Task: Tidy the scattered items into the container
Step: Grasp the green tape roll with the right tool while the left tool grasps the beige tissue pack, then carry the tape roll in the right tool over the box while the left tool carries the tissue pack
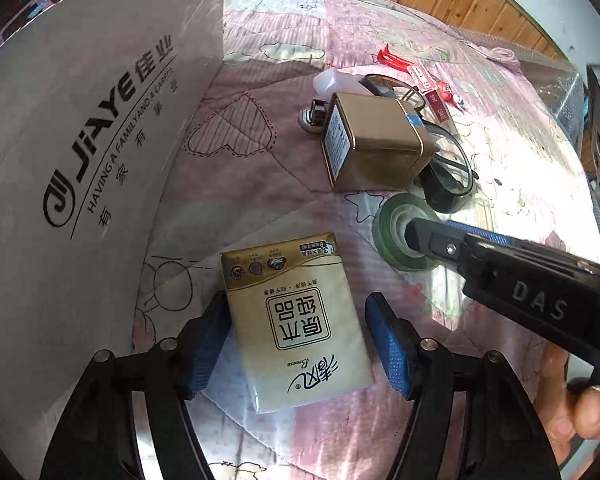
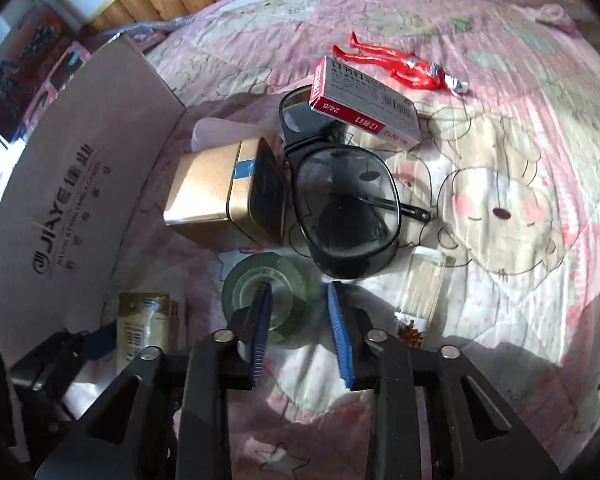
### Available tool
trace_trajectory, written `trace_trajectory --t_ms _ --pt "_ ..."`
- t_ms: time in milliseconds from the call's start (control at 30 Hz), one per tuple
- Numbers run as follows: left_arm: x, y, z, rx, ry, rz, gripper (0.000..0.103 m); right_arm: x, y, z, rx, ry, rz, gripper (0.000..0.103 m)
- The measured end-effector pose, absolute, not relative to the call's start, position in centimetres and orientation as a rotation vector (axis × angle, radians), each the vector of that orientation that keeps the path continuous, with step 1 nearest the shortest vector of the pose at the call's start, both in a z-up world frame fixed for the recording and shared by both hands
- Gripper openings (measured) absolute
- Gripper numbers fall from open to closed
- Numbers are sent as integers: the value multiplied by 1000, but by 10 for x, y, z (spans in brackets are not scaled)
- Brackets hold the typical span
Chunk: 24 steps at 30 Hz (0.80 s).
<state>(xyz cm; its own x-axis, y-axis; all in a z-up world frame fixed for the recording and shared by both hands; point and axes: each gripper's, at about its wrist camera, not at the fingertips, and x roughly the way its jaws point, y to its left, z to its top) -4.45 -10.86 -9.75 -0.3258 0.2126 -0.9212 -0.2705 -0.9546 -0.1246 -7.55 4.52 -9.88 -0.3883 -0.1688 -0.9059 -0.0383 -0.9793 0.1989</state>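
Observation:
A gold-and-white tissue pack lies flat on the pink quilt, close to the cardboard box printed JIAYE. My left gripper is open, its blue pads on either side of the pack. The pack also shows in the right wrist view, beside the box. A green tape roll lies flat on the quilt. My right gripper is open over it, one pad in the roll's hole and the other outside its wall. The roll also appears in the left wrist view.
Behind the roll lie a gold tin, black glasses, a red-and-white staples box, a red toy figure and a clear pack of sticks. A white bottle and metal clip sit beyond the tin. A hand holds the right gripper.

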Motion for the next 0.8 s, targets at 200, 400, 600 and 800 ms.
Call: trace_trajectory --t_ms 200,400,600,800 --pt "-41 -117 -92 -1577 114 2347 52 -62 57 -91 1689 -380 -2526 13" --pt "-30 -123 -69 -1501 101 2341 52 -39 68 -81 1693 -483 -2522 13" --pt "-22 -115 -52 -1469 87 2336 52 -23 72 -71 1701 -513 -2546 13" --pt "-16 -114 -35 -1432 55 2331 52 -10 67 -60 1698 -506 -2569 13"
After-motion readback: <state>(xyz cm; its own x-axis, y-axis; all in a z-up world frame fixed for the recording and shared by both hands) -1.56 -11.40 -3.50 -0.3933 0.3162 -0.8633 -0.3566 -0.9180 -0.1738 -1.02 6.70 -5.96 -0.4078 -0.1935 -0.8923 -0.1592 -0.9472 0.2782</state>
